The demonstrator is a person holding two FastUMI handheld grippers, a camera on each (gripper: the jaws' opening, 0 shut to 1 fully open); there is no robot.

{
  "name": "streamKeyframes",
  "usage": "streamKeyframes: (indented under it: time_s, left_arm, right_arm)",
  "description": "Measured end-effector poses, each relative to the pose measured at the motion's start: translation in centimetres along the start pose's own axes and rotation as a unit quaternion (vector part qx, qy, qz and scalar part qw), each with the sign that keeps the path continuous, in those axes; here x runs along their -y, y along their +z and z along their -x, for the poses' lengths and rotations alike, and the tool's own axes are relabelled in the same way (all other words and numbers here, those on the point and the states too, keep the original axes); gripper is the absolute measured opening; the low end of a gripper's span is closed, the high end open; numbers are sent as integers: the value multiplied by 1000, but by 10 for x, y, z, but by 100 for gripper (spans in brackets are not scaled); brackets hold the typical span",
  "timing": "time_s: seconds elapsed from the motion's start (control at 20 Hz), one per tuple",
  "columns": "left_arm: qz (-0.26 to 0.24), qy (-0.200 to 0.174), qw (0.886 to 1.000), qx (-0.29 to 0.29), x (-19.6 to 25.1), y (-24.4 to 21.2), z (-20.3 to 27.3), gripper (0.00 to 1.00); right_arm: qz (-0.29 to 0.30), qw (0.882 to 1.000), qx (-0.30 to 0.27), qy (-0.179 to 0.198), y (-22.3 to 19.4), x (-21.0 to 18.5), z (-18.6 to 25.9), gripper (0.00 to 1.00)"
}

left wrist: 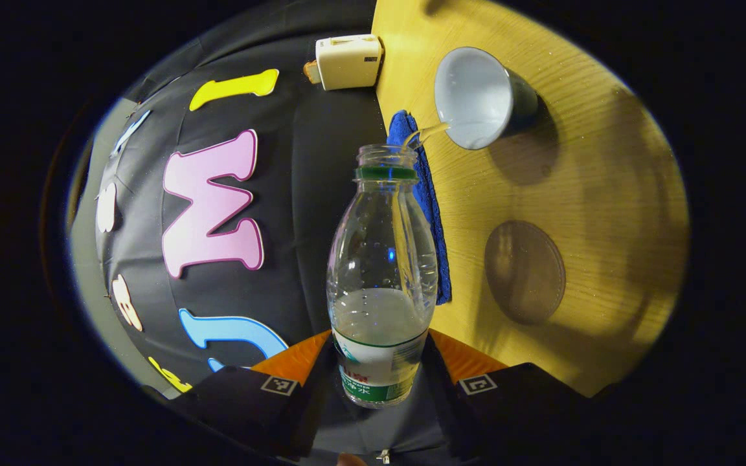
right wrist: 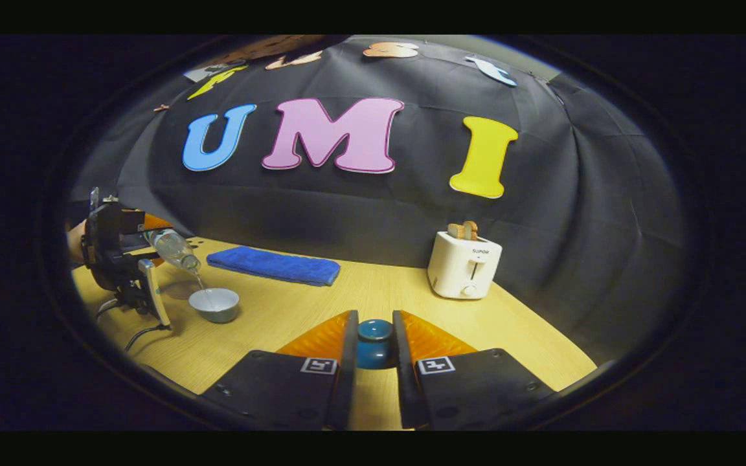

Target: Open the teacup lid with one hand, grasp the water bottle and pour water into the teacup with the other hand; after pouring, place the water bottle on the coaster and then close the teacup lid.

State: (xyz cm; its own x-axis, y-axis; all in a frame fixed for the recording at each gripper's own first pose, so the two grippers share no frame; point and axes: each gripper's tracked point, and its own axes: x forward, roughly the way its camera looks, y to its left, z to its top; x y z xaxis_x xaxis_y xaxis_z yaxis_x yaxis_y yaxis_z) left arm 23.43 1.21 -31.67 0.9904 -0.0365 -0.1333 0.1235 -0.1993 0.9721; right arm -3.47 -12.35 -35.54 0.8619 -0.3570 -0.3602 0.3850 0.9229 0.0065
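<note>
Tabletop (right wrist: pixel 269 317): one teacup (left wrist: pixel 476 97) (one bottle (left wrist: pixel 383 272)).

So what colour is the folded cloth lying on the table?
Blue. The folded cloth shows best in the right gripper view, lying flat on the table near the booth wall.

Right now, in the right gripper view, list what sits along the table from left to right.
Left gripper tipping the water bottle → teacup → blue towel → teacup lid held in the right gripper → toaster.
</note>
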Motion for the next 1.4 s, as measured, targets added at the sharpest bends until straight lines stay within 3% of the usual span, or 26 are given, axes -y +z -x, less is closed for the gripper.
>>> streamKeyframes:
  time_s: [0.1, 0.15, 0.9, 0.95, 1.1, 1.15, 1.2, 1.25, 1.4]
  left_arm:
    - [-6, 3, 1000, 2, -3, 0, -1, 75]
    - [-8, 5, 1000, 3, -3, 1, -1, 75]
    - [-62, 43, 997, 32, -32, 2, -11, 75]
    - [-68, 47, 996, 35, -34, 4, -13, 75]
    - [-86, 63, 993, 47, -44, 6, -14, 75]
    - [-93, 73, 992, 52, -49, 7, -15, 75]
    - [-98, 82, 990, 57, -54, 7, -15, 75]
    - [-102, 90, 989, 61, -57, 8, -16, 75]
    - [-110, 102, 986, 70, -65, 8, -17, 75]
  right_arm:
    - [-2, 1000, 1, -1, 0, 2, 1, 30]
    - [-2, 1000, 2, -3, 0, 2, 0, 35]
    - [10, 1000, 3, -7, -1, 6, 3, 35]
    - [11, 1000, 4, -8, 0, 7, 3, 30]
    - [6, 1000, 7, -10, 3, 8, 4, 35]
    - [6, 1000, 8, -12, 3, 9, 4, 25]
    - [8, 1000, 10, -13, 4, 9, 3, 35]
    - [10, 1000, 10, -13, 4, 10, 4, 30]
    - [11, 1000, 14, -14, 6, 9, 5, 30]
